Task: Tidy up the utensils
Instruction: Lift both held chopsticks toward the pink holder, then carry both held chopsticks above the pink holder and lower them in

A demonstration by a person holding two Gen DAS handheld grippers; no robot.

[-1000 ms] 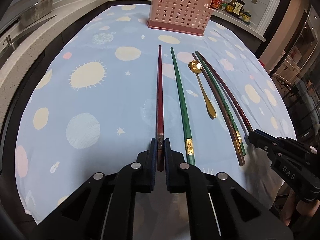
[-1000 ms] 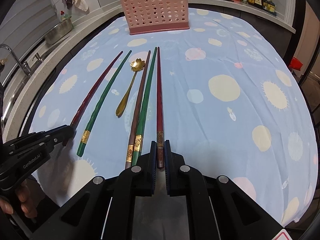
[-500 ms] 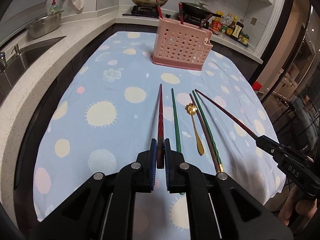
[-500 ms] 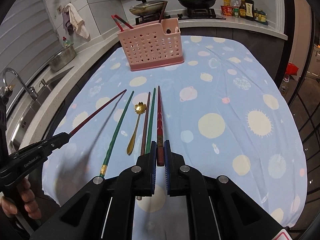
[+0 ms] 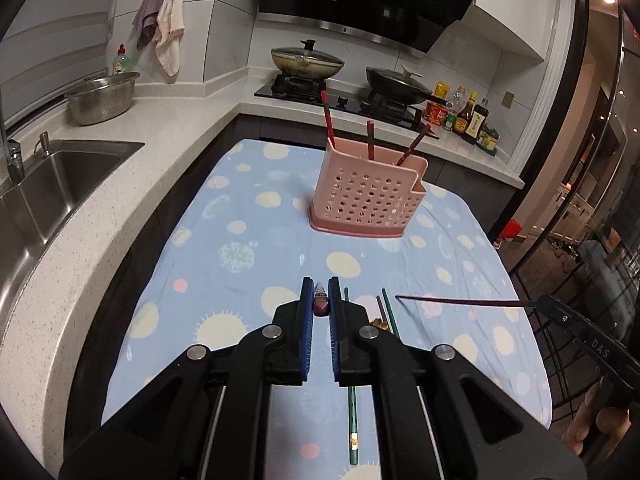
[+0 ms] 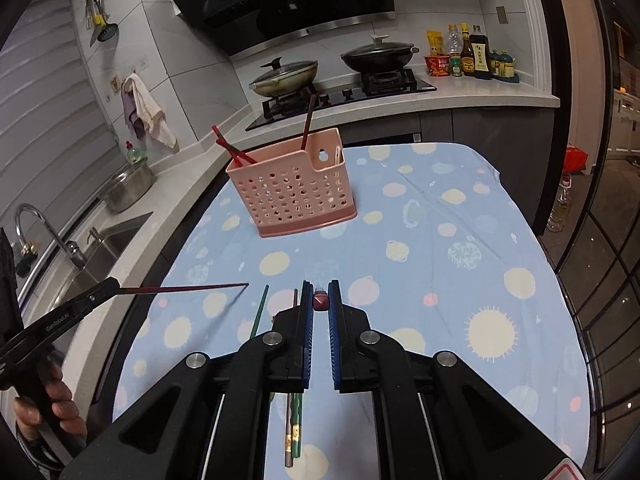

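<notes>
Progress, judged: partial. Pink basket on table, far centre, holds three red chopsticks upright-tilted.

Left gripper: jaws narrow, clamped on left red chopstick, lifted, long axis pointing forward toward basket.

Still flat on table: green chopstick, brown chopstick with second green one, gold spoon, long axes roughly toward basket.

Right gripper: jaws narrow, clamped on right red chopstick, lifted, pointing forward.

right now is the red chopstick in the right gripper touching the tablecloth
Apart. In the left wrist view the red chopstick juts level from the right gripper, its shadow falling separately on the tablecloth below.
</notes>
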